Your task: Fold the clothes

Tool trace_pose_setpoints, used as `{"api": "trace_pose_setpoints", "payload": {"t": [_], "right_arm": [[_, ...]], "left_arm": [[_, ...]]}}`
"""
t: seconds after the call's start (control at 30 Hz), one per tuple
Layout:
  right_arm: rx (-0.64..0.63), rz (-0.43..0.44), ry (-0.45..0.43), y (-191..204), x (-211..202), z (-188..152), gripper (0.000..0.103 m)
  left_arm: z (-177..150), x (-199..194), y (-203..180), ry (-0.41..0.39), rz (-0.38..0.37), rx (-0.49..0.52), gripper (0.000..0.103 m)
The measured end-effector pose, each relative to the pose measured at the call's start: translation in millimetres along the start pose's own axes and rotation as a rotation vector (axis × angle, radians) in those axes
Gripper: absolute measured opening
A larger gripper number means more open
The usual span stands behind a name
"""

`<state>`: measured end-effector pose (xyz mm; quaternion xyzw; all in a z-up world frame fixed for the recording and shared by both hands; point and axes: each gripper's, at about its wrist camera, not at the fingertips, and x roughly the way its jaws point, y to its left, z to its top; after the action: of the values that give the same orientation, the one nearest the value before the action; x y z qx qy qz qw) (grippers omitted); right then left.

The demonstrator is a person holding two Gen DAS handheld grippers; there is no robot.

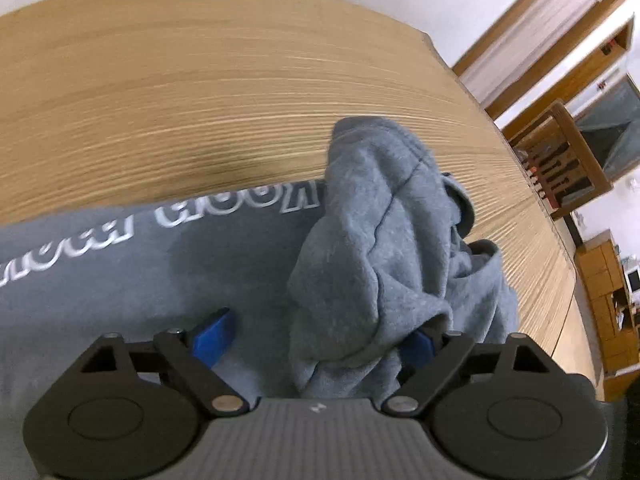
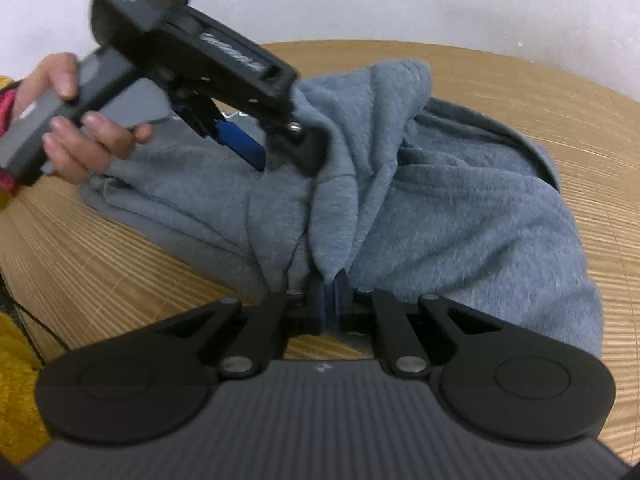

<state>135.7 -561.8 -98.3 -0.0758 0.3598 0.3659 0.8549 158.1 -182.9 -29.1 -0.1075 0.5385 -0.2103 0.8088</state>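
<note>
A grey sweatshirt (image 1: pixel 380 220) with white lettering (image 1: pixel 240 204) lies on the wooden table (image 1: pixel 200 80). A raised, bunched fold of it hangs between the fingers of my left gripper (image 1: pixel 316 340), which is open wide. The fold drapes over the right blue finger, while the left blue finger (image 1: pixel 214 336) stands free above flat cloth. In the right wrist view, my right gripper (image 2: pixel 328 296) is shut on a ridge of the sweatshirt (image 2: pixel 460 216) near the table's front. A hand (image 2: pixel 76 140) holds the left gripper (image 2: pixel 280 160) over the garment's far side.
Wooden shelving and cabinets (image 1: pixel 560 164) stand past the table's right edge. A white wall runs behind the table (image 2: pixel 100 264). Yellow fabric (image 2: pixel 16 380) and a black cable (image 2: pixel 36 320) lie off the table's left edge.
</note>
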Motion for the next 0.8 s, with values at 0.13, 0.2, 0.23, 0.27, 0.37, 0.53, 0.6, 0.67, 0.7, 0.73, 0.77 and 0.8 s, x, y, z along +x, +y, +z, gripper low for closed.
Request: {"api": "trace_pose_setpoints", "payload": {"t": [0.13,0.2,0.23,0.27,0.37,0.53,0.6,0.67,0.7,0.73,0.77,0.8], "right_arm": [[0.065,0.012,-0.123,7,-33,14,0.008],[0.072,0.012,-0.215,13,-54,27,0.008],[0.063,0.014,-0.254,18,-61,34,0.008],[0.05,0.021,-0.284,22,-66,40,0.008],[-0.006,0.039,-0.292,31,-61,48,0.008],[-0.096,-0.03,-0.022,29,19,23,0.009],[-0.111,-0.054,0.031,25,39,9,0.007],[-0.122,-0.035,0.037,23,31,14,0.01],[-0.125,-0.018,0.053,21,27,18,0.014],[-0.134,-0.001,0.066,19,21,24,0.016],[-0.15,0.014,0.063,17,12,31,0.021],[-0.168,0.026,0.038,15,1,40,0.027]], "left_arm": [[9,-13,-20,-0.047,-0.036,0.055,0.04],[16,-33,-33,-0.116,-0.027,0.099,0.033],[20,-44,-40,-0.154,-0.023,0.122,0.033],[24,-56,-46,-0.193,-0.019,0.147,0.033],[32,-71,-55,-0.233,0.067,0.219,0.034],[11,-20,-31,-0.061,0.236,0.192,0.035],[-5,-6,-25,-0.022,0.292,0.195,0.036],[-14,-7,-20,-0.025,0.294,0.183,0.038],[-17,-9,-18,-0.033,0.294,0.179,0.039],[-19,-12,-17,-0.04,0.293,0.175,0.04],[-18,-14,-17,-0.043,0.29,0.17,0.04],[-17,-16,-16,-0.046,0.29,0.164,0.04]]}}
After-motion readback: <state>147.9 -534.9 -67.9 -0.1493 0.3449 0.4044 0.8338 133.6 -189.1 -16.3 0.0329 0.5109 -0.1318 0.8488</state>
